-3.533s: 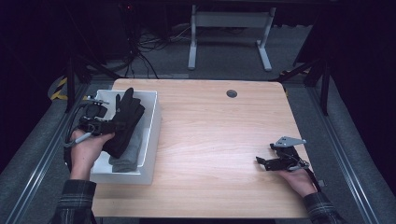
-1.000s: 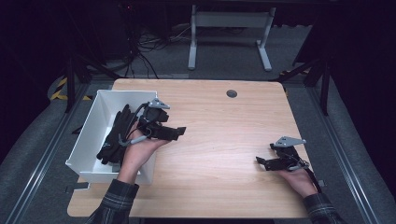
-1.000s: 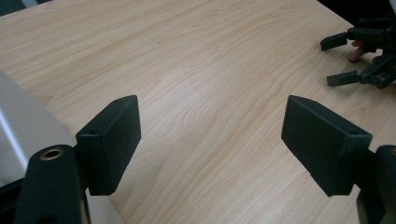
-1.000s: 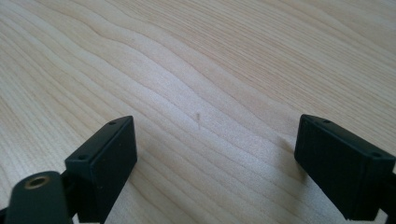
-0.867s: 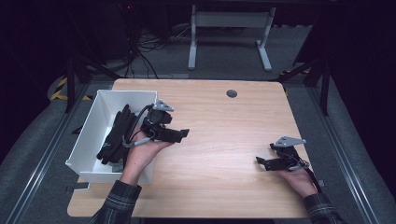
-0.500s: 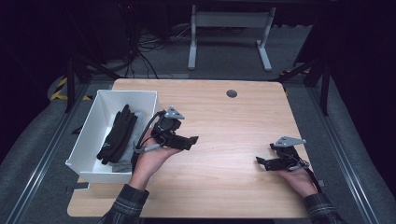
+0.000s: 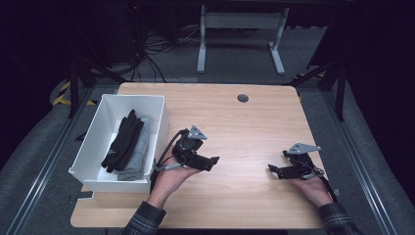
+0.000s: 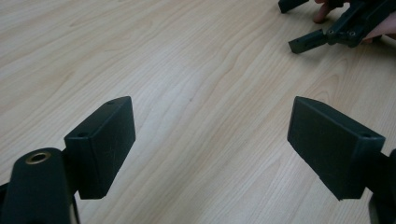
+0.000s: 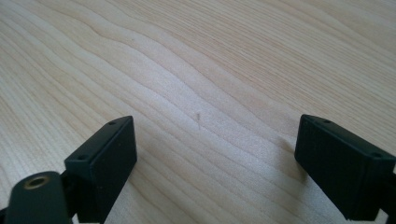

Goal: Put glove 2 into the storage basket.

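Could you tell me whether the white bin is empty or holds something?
It holds something: dark gloves on grey cloth lie inside the white bin.

You've got a pale wood-grain table [image 7: 244, 122], a white bin [image 7: 93, 147] holding black gloves [image 7: 125, 142] on grey cloth [image 7: 137, 156], black left gripper [image 7: 214, 160] and right gripper [image 7: 270, 169], grey plates on both, and plaid sleeves [image 7: 147, 223].

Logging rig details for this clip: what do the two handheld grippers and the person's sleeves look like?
Both the left gripper and the right gripper are black, each topped by a grey three-cornered plate, with two blocky black jaws bearing small screw holes. A dark cable loops from the left one. The dark plaid sleeves show at both wrists.
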Available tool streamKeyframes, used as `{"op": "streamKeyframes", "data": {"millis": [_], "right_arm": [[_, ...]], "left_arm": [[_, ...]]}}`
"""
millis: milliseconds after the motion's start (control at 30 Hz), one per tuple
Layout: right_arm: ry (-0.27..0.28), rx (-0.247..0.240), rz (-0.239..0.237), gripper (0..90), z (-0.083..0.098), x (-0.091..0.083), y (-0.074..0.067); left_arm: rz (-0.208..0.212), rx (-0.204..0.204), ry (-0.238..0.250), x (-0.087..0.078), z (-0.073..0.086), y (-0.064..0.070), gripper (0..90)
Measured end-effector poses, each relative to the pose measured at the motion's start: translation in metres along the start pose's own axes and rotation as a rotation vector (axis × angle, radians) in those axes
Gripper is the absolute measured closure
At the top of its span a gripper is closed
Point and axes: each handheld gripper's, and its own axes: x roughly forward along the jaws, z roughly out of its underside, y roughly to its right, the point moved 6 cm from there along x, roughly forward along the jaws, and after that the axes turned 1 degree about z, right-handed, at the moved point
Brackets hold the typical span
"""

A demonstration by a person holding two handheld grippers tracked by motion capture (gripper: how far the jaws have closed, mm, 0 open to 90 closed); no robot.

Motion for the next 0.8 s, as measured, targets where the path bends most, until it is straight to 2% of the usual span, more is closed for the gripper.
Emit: {"op": "streamKeyframes", "data": {"millis": [400, 800], "right_arm": [[0.0, -0.001, -0.001, 13.0, 0.0, 0.0, 0.0], [0.0, -0.001, -0.001, 12.9, 0.0, 0.0, 0.0]], "left_arm": [[0.016, 0.055, -0.015, 0.026, 0.02, 0.013, 14.7], [-0.021, 0.082, -0.034, 0.049, 0.04, 0.018, 14.2]]}}
